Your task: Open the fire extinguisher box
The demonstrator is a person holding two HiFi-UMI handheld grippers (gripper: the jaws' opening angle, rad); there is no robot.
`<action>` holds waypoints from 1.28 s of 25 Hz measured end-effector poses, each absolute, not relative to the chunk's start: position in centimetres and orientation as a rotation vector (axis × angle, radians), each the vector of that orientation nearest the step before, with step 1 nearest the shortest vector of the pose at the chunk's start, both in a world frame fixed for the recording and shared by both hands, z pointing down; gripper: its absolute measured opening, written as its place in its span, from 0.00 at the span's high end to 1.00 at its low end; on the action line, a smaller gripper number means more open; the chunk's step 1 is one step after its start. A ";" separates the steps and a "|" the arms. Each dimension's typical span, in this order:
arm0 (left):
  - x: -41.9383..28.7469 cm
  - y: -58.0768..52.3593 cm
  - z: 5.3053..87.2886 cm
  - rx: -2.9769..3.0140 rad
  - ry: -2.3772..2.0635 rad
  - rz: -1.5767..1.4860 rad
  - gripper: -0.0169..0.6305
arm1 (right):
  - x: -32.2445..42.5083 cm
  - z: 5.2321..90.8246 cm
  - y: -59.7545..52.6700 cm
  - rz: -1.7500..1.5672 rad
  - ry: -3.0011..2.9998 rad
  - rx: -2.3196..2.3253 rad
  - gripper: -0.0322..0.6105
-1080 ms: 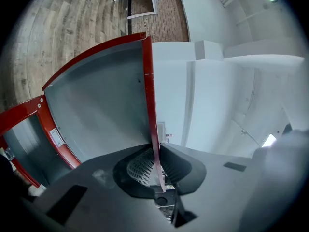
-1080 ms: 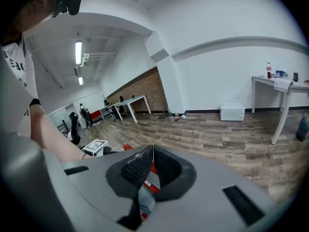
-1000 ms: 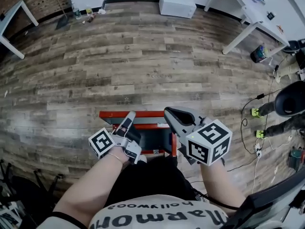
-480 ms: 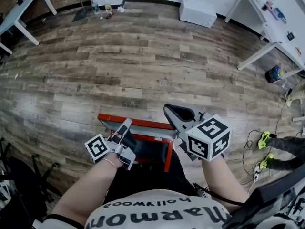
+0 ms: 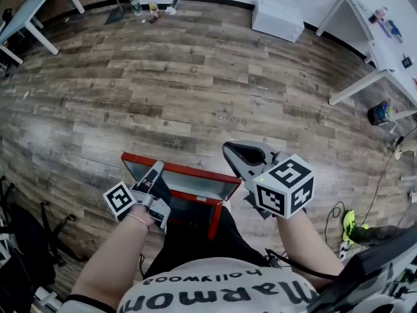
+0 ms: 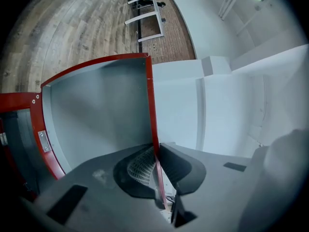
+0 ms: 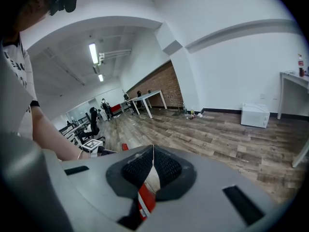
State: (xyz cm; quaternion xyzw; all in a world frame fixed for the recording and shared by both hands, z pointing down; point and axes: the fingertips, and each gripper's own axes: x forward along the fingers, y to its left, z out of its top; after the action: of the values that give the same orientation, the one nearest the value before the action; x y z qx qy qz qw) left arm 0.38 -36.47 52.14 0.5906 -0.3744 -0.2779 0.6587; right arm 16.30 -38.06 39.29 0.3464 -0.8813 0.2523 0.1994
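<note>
The red fire extinguisher box (image 5: 215,218) stands on the wood floor just in front of my knees. Its door (image 5: 195,182), red-framed with a grey inner face, is swung out to the left. My left gripper (image 5: 155,175) is shut on the door's free edge. In the left gripper view the thin red door edge (image 6: 150,110) runs straight down between the pads of the left gripper (image 6: 155,151). My right gripper (image 5: 242,156) hovers to the right of the box, shut and holding nothing. In the right gripper view the pads of the right gripper (image 7: 153,150) meet, with a bit of the red box (image 7: 145,199) showing below them.
A white cabinet (image 5: 278,18) sits against the far wall. White tables stand at the back right (image 5: 371,77) and back left (image 5: 39,5). Cables and a green plug (image 5: 348,219) lie on the floor at right. Black chair bases (image 5: 26,233) are at left.
The left gripper has pulled the door edge to the left and the door stands wider. The right gripper has kept its place beside the box while the view shifted.
</note>
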 end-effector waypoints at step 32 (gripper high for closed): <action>1.7 -41.8 56.3 1.220 -0.998 -0.701 0.93 | 20.0 42.9 -41.2 0.759 -2.417 0.866 0.93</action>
State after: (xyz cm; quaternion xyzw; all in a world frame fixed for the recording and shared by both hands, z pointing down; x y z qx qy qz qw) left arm 1.67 -41.83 56.35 0.5369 -0.4395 -0.3088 0.6505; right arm 20.00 -41.16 42.94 0.3149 -0.8785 0.2759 0.2301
